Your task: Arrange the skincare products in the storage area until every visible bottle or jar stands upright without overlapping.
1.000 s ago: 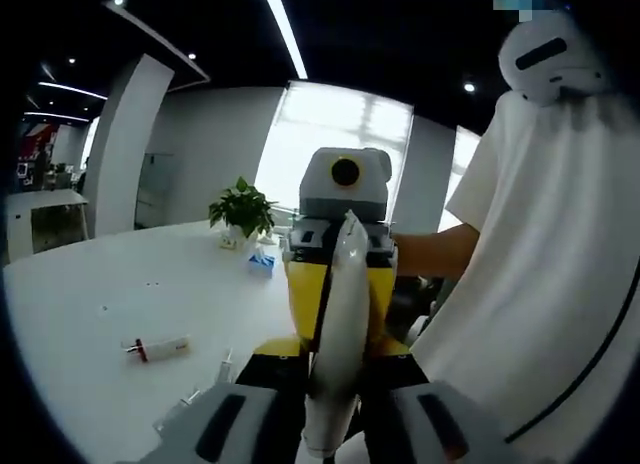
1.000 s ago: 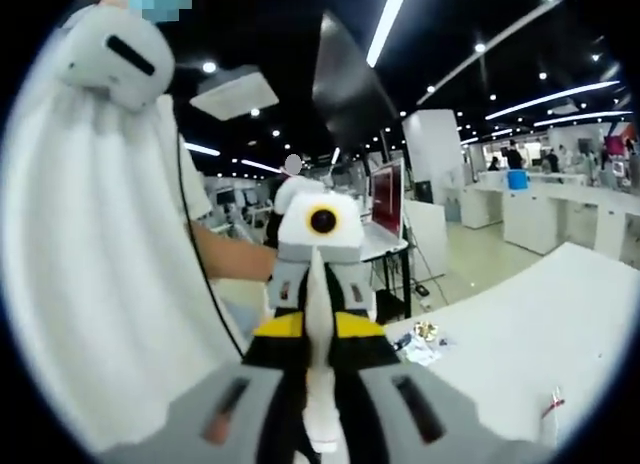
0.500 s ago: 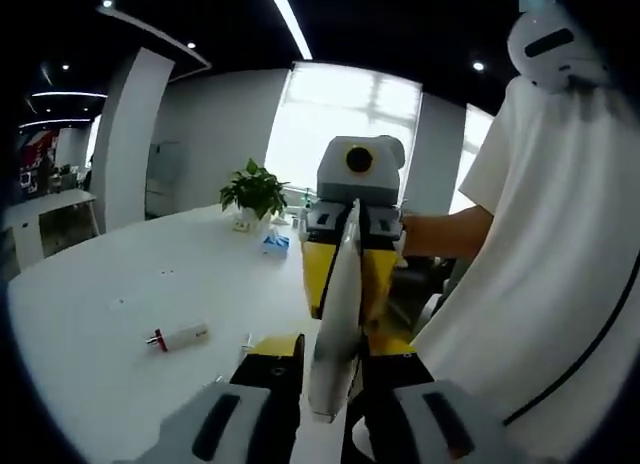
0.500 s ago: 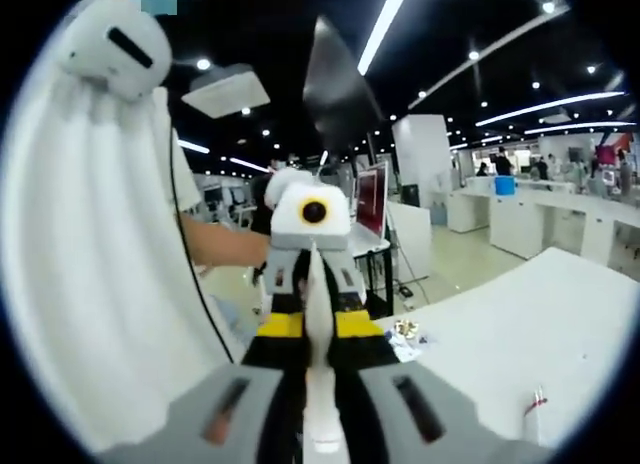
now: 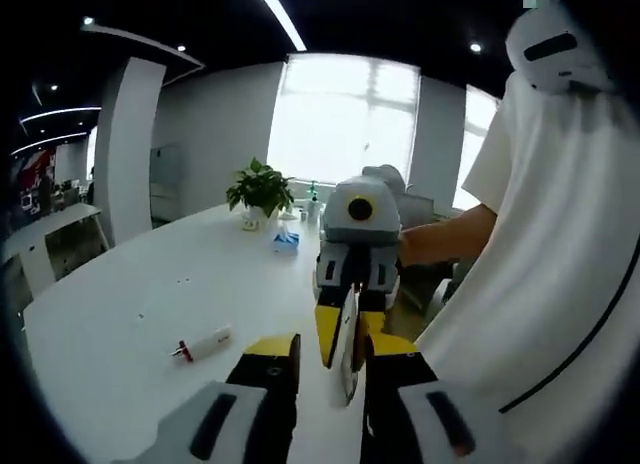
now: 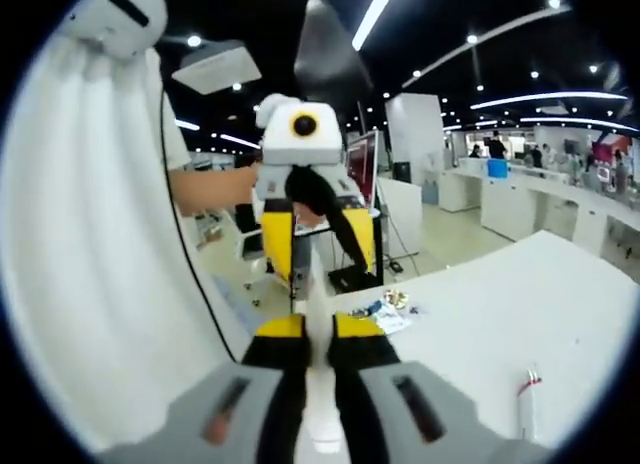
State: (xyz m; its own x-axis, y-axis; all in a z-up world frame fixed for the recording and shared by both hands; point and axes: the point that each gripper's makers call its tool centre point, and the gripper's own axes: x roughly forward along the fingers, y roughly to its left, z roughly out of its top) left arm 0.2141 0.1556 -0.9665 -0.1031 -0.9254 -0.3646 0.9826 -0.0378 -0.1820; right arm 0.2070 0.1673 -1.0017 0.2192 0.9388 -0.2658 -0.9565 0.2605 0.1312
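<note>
A slim white tube (image 6: 318, 399) is held lengthwise in my right gripper (image 6: 318, 334), whose jaws are shut on it. Opposite it my left gripper (image 6: 318, 239) faces the camera with its jaws spread, a short way beyond the tube's far end. In the left gripper view the right gripper (image 5: 347, 334) pinches the same white tube (image 5: 348, 369). Its free end hangs between the open jaws of my left gripper (image 5: 330, 359) without being clamped. A second white tube with a red cap (image 5: 205, 344) lies flat on the white table (image 5: 120, 304); it also lies at the lower right as the red-capped tube (image 6: 527, 409).
A person in a white shirt (image 5: 560, 264) stands close behind both grippers. At the table's far end are a potted plant (image 5: 260, 192) and a blue pack (image 5: 287, 241). Small items (image 6: 395, 309) lie on the table (image 6: 500, 314) near its edge.
The two grippers have drawn apart. The left gripper's jaws now stand spread off the tube, which stays in the right gripper. Both views shifted with the hands.
</note>
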